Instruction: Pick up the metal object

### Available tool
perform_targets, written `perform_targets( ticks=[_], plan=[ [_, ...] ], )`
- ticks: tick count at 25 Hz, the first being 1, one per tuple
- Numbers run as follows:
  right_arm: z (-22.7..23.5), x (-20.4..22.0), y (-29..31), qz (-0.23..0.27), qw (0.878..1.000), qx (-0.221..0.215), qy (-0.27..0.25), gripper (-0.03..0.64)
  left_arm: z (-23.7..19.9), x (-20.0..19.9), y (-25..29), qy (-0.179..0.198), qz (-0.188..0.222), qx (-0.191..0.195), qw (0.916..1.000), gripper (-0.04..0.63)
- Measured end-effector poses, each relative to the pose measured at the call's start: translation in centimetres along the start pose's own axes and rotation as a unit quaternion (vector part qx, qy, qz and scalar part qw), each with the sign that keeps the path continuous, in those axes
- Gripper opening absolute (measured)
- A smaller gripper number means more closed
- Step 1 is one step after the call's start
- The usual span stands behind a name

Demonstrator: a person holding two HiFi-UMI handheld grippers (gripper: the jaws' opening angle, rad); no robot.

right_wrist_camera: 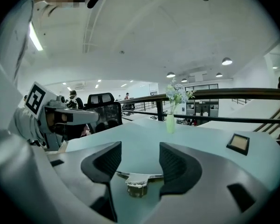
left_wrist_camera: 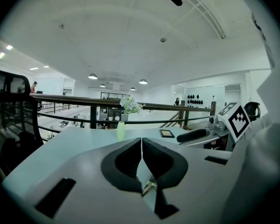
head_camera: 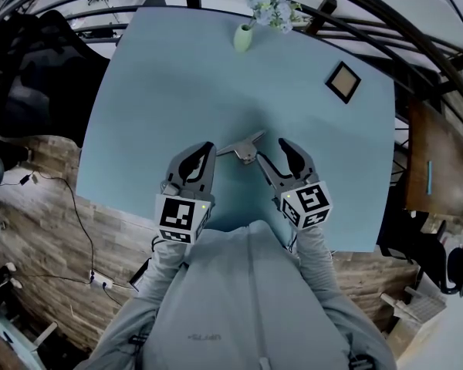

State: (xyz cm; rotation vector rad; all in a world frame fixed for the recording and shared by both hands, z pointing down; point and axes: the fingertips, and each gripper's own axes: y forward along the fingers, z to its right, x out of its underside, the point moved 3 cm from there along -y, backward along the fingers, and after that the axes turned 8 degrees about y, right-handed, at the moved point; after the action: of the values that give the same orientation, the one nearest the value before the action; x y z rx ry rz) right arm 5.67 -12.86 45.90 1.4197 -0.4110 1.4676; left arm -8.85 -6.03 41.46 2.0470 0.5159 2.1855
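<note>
The metal object (head_camera: 243,148), a flat silvery piece with a thicker block at its middle, lies on the light blue table (head_camera: 162,91) between my two grippers. My right gripper (head_camera: 274,151) is open just right of it. In the right gripper view its jaws (right_wrist_camera: 140,148) stand apart, and the metal object (right_wrist_camera: 137,183) lies low between them with no pad touching it. My left gripper (head_camera: 207,149) is at the object's left end, with its pads (left_wrist_camera: 141,141) pressed together. A sliver of metal (left_wrist_camera: 149,186) shows through the gap low between them; I cannot tell if it is gripped.
A pale green vase with flowers (head_camera: 243,37) stands at the table's far edge. A small dark picture frame (head_camera: 343,82) lies at the far right. A black office chair (head_camera: 31,75) stands left of the table. A dark railing runs behind it.
</note>
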Motion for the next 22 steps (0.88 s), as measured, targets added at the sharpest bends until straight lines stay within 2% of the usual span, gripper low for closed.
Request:
perform_targets(
  ticks=[13, 22],
  plan=[
    [-0.9, 5.8, 5.1, -0.090, 0.996, -0.023, 0.003, 0.301, -0.2, 1.1, 0.9, -0.010, -0.010, -0.005, 0.9999, 0.029],
    [-0.4, 9.1, 7.3, -0.131, 0.991, -0.002, 0.009, 0.323, 0.1, 1.6, 1.5, -0.016, -0.019, 0.005, 0.9997, 0.029]
  ],
)
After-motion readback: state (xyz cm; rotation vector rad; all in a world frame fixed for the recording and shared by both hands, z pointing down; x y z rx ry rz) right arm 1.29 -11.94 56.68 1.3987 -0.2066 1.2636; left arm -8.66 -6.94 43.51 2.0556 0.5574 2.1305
